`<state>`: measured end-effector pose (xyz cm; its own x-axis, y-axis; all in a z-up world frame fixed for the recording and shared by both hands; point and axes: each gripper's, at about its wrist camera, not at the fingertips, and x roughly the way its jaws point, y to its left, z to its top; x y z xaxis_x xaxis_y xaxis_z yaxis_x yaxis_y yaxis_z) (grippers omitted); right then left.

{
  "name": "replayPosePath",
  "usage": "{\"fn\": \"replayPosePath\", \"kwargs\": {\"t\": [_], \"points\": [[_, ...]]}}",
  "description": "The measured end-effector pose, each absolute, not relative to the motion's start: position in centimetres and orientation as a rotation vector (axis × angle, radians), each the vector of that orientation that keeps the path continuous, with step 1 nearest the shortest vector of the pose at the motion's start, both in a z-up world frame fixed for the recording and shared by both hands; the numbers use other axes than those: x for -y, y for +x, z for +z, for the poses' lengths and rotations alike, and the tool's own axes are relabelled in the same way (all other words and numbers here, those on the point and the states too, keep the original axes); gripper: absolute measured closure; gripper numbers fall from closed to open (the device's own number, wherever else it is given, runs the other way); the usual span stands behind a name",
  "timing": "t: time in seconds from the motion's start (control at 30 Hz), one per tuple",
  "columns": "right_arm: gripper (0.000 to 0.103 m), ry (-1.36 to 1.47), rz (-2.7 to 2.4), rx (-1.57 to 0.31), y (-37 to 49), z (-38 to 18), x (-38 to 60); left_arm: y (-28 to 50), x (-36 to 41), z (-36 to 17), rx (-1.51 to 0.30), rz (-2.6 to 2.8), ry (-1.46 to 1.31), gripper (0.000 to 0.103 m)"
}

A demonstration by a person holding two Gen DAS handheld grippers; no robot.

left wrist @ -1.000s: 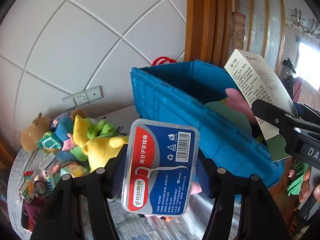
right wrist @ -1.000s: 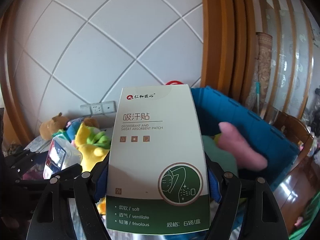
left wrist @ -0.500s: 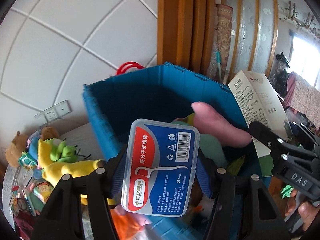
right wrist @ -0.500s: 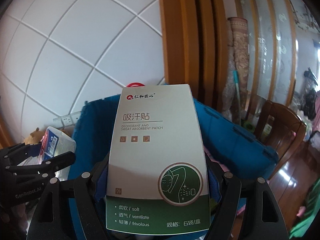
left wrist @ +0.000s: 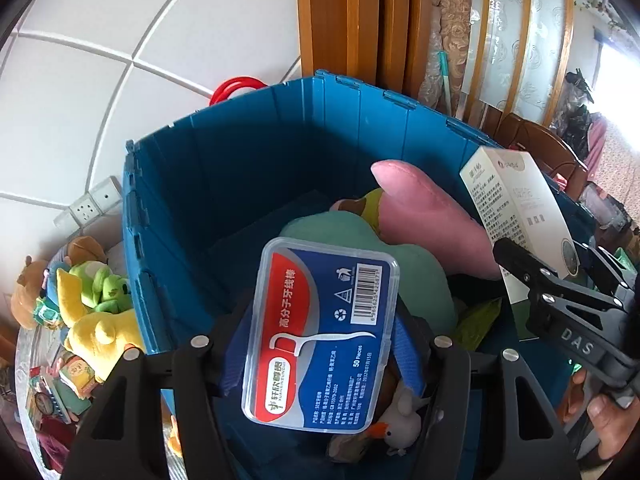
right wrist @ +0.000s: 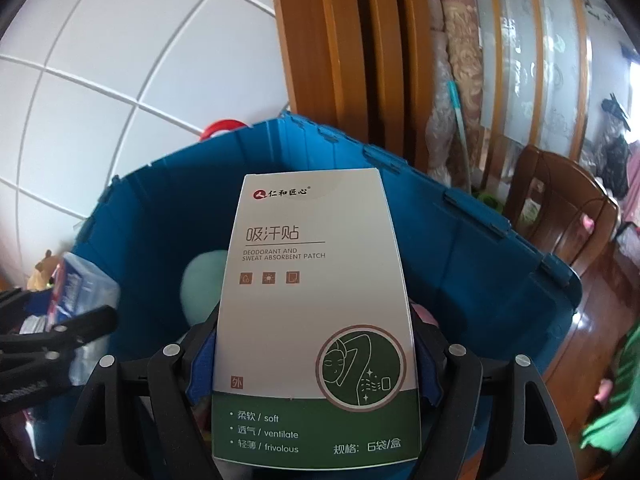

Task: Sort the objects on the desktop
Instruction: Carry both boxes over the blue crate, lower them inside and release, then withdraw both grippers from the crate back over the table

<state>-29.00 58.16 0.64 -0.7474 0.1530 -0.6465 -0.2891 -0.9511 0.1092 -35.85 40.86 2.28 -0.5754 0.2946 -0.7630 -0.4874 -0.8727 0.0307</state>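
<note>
Left gripper (left wrist: pixel 320 340) is clamped across the long edges of the floss-pick case (left wrist: pixel 320 336), held over the open blue crate (left wrist: pixel 248 168). The case is rigid, light, smooth plastic; it probably slips if gripped loosely. Right gripper (right wrist: pixel 316 356) is clamped on the patch carton (right wrist: pixel 316 312), also above the crate. The carton is light, crushable card; hold its narrow sides.

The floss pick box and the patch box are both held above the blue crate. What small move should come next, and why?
Probably lower both a little, then release. The left claw grips the floss pick box and the right claw the patch box, both already over the open blue crate with plush toys inside.
</note>
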Motion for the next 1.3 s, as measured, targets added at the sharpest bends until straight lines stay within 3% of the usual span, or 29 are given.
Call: {"fn": "replayPosePath", "kwargs": {"t": [0.03,0.17,0.23,0.4,1.3], "points": [[0.025,-0.983,2.714,-0.299,-29.1,0.5,-58.4,-35.8,-40.9,2.3,-0.340,2.436,-1.112,0.041],[0.020,-0.984,2.717,-0.313,-28.8,0.3,-58.9,-35.4,-41.2,2.6,-0.372,2.465,-1.096,0.021],[0.004,-0.983,2.718,-0.312,-28.6,0.3,-59.0,-35.2,-41.1,2.8,-0.367,2.467,-1.096,0.020],[0.001,-0.969,2.729,-0.306,-27.9,0.9,-58.8,-34.7,-40.7,2.9,-0.358,2.474,-1.102,0.020],[0.000,-0.921,2.819,-0.238,-25.1,3.4,-51.5,-30.6,-32.3,4.7,-0.241,2.603,-1.049,0.020]]}}
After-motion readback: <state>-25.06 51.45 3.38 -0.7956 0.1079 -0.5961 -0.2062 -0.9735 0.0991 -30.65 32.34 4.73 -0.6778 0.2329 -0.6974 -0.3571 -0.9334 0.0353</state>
